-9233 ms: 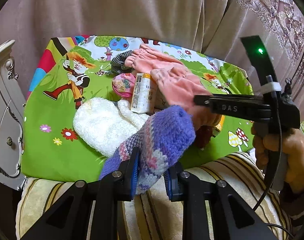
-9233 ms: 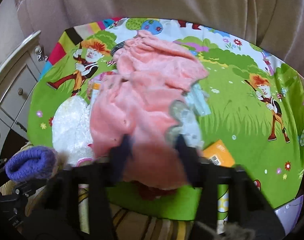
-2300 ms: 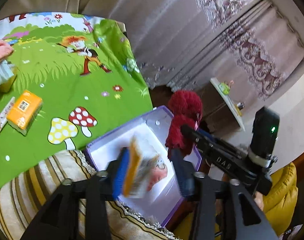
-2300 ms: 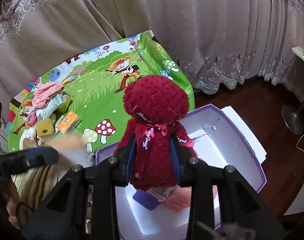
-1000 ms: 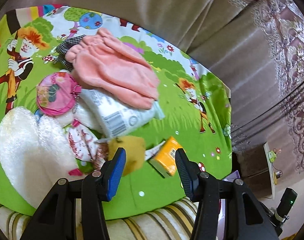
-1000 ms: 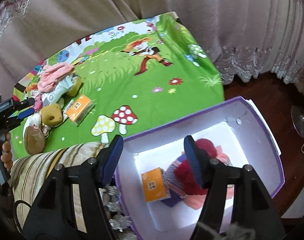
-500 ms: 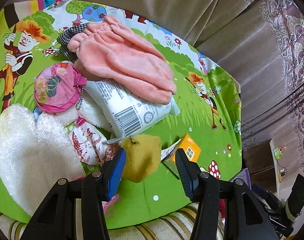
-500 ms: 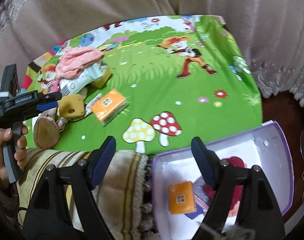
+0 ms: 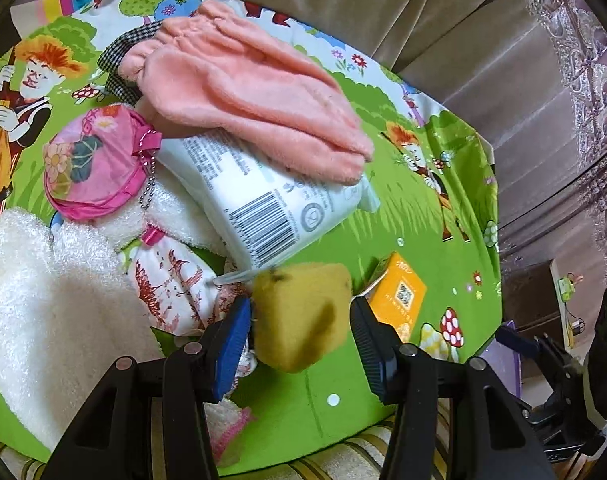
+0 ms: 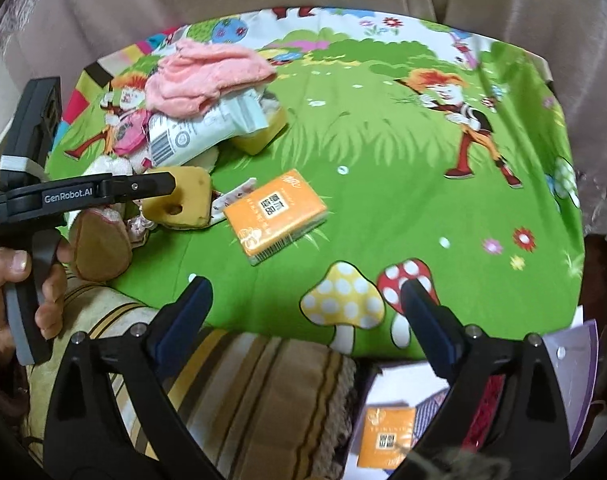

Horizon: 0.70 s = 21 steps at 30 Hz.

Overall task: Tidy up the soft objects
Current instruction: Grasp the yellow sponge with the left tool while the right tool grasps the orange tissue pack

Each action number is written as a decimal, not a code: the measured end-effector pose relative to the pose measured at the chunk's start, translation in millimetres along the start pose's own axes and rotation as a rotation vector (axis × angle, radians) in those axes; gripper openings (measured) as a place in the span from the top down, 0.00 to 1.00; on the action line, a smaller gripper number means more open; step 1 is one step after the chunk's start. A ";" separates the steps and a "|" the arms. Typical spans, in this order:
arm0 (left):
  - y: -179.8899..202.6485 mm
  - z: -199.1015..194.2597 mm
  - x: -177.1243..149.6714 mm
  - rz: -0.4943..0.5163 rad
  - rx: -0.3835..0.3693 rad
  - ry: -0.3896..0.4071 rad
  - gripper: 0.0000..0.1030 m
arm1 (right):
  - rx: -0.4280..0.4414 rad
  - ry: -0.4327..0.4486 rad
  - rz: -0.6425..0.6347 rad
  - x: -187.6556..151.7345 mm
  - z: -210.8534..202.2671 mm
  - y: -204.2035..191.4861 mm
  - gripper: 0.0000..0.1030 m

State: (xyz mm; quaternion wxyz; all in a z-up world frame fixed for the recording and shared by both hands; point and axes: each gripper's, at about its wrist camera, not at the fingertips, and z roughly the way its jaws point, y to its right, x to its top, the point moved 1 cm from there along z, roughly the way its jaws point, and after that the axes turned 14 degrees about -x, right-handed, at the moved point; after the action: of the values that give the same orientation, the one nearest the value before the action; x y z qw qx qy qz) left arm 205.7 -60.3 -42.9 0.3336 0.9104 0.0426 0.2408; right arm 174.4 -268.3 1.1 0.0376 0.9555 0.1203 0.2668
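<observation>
A yellow sponge block [image 9: 301, 314] lies on the cartoon cloth between the fingers of my left gripper [image 9: 299, 320], whose jaws stand open around it without closing; it also shows in the right wrist view [image 10: 181, 202]. My right gripper [image 10: 305, 314] is wide open and empty above the cloth's front edge. An orange tissue pack [image 10: 277, 214] lies ahead of it. A pink fleece [image 9: 247, 88], a white wipes pack [image 9: 271, 204], a pink pouch [image 9: 89, 168] and a white fluffy towel [image 9: 31, 292] are piled at the left.
A purple-rimmed white box [image 10: 571, 392] at the lower right holds another orange pack [image 10: 387, 440], a knitted item and a dark red plush. A striped cushion [image 10: 259, 392] lies along the front. A second yellow sponge [image 10: 263, 132] sits under the wipes. Curtains hang behind.
My left gripper has moved in so the yellow sponge lies between its open fingers. My right gripper has swung away from the box toward the cloth and the orange pack.
</observation>
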 end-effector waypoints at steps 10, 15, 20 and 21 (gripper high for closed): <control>0.5 10.7 1.3 0.026 -0.009 -0.015 0.52 | -0.006 -0.007 -0.174 24.3 37.5 -32.0 0.06; -4.6 7.3 -2.2 0.013 -0.036 0.015 0.68 | -0.013 -0.011 -0.233 31.9 53.4 -42.2 0.06; -2.1 -5.8 -4.5 0.035 -0.077 0.076 0.70 | -0.002 -0.009 -0.237 37.1 64.6 -48.1 0.06; -1.4 -8.2 -4.6 0.041 -0.082 0.085 0.70 | -0.003 -0.013 -0.245 37.6 67.9 -49.7 0.06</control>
State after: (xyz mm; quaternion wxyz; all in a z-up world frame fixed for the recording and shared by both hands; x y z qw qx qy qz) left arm 198.0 -55.4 -40.3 0.3637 0.8855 0.0283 0.2878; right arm 230.4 -211.2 -44.9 0.0721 0.9352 0.2358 0.2543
